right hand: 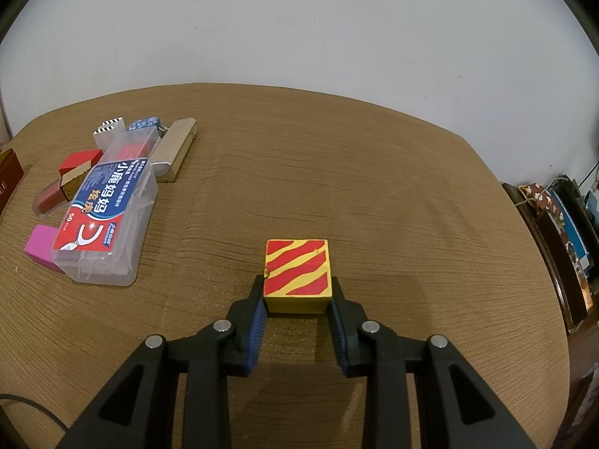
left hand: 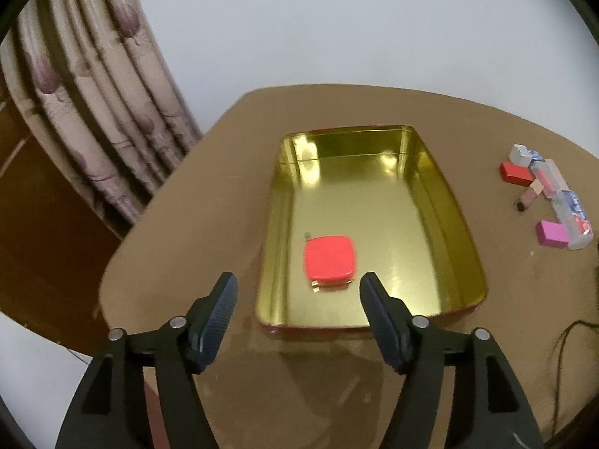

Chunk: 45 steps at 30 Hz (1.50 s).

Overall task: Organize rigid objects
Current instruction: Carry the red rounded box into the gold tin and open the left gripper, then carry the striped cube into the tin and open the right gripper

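Observation:
A gold-lined tin tray (left hand: 430,187) lies on the brown table, and a flat red case (left hand: 329,260) rests on its floor near the front left. My left gripper (left hand: 299,284) hovers above the tray's near end, open, with nothing between its fingers. In the right wrist view, my right gripper (right hand: 297,293) is shut on a yellow cube with red stripes (right hand: 297,269), which sits on the table. A pile of small items lies to the left: a clear floss-pick box (right hand: 105,205), a pink block (right hand: 39,245), a red block (right hand: 80,161) and a silver lighter (right hand: 176,149).
The same pile shows at the right of the left wrist view, around the clear box (left hand: 569,213). A patterned curtain (left hand: 93,112) hangs at the left beyond the table edge. A dark shelf with clutter (right hand: 554,224) stands to the right of the table.

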{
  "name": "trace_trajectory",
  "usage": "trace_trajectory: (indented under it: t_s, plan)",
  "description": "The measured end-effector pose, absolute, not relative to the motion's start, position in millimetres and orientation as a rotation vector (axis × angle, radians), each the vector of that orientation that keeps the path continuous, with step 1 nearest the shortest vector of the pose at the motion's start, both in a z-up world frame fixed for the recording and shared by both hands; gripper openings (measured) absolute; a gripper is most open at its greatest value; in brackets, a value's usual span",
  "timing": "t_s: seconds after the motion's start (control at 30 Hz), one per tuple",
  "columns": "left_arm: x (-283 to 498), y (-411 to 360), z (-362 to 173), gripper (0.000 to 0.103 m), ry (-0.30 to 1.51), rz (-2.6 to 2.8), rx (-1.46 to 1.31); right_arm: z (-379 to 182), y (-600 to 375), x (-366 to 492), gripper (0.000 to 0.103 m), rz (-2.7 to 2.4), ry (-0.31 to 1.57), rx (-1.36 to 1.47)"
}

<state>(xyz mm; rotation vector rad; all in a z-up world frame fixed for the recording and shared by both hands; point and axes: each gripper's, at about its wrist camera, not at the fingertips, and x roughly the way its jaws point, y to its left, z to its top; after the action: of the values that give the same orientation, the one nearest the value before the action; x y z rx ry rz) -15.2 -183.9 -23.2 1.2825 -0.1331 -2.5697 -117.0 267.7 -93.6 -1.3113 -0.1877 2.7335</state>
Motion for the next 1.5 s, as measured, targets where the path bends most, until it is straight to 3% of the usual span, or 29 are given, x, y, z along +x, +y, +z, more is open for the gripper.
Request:
trace_trajectory:
  t_s: [0.07, 0.63, 0.93, 1.5]
  plan:
    - [-7, -189, -25, 0.073, -0.129, -2.557, 1.269, -93, 267, -118, 0.030, 2.725, -0.200, -1.317]
    - [7, -224, -37, 0.081, -0.026, -2.460, 1.276, -42, 235, -104, 0.030, 2.793, -0.254, -1.274]
    - [10, -240, -37, 0.082, 0.048, -2.409, 1.267, -12, 174, -96, 0.030, 2.952, -0.323, -1.273]
    - [15, -258, -32, 0.083, 0.108, -2.364, 1.227, -5, 8, -74, 0.030, 3.235, -0.425, -1.406]
